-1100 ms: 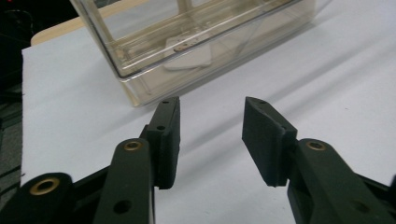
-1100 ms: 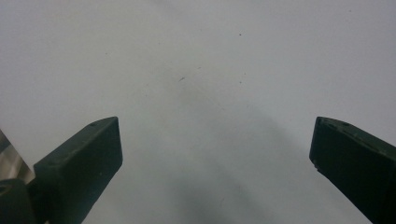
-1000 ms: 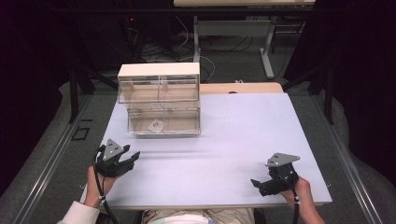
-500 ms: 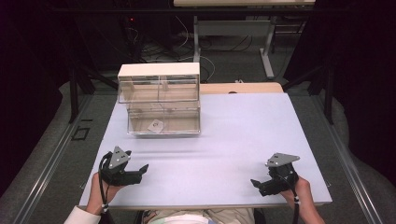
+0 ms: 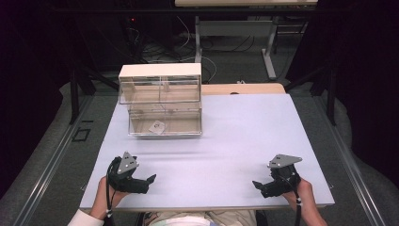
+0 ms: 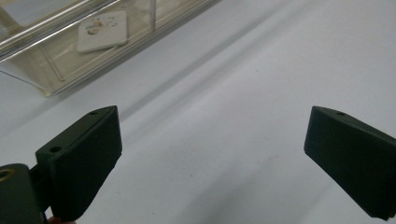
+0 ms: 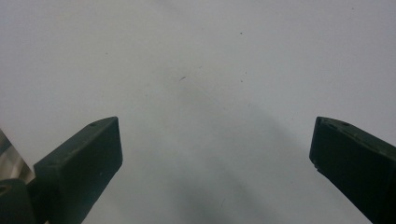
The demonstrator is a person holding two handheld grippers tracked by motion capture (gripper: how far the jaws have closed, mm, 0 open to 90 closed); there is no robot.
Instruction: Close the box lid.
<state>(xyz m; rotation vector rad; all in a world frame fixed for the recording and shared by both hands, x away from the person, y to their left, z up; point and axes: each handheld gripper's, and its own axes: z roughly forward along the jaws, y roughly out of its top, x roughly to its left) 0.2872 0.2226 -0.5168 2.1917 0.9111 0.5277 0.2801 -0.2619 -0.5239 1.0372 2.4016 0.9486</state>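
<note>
I hold my left gripper low over the near left part of the pale lilac rectangular table. Its black jaws have just been opening and now stand wide apart, with nothing between them but bare tabletop. My right gripper rests at the near right edge, its jaws spread just as wide over the bare surface. Well beyond my left gripper, at the far left of the table, stands the clear plastic drawer cabinet with a cream top. Its lower drawer is pulled out towards me, and a small white square card with a printed picture lies flat on its floor.
</note>
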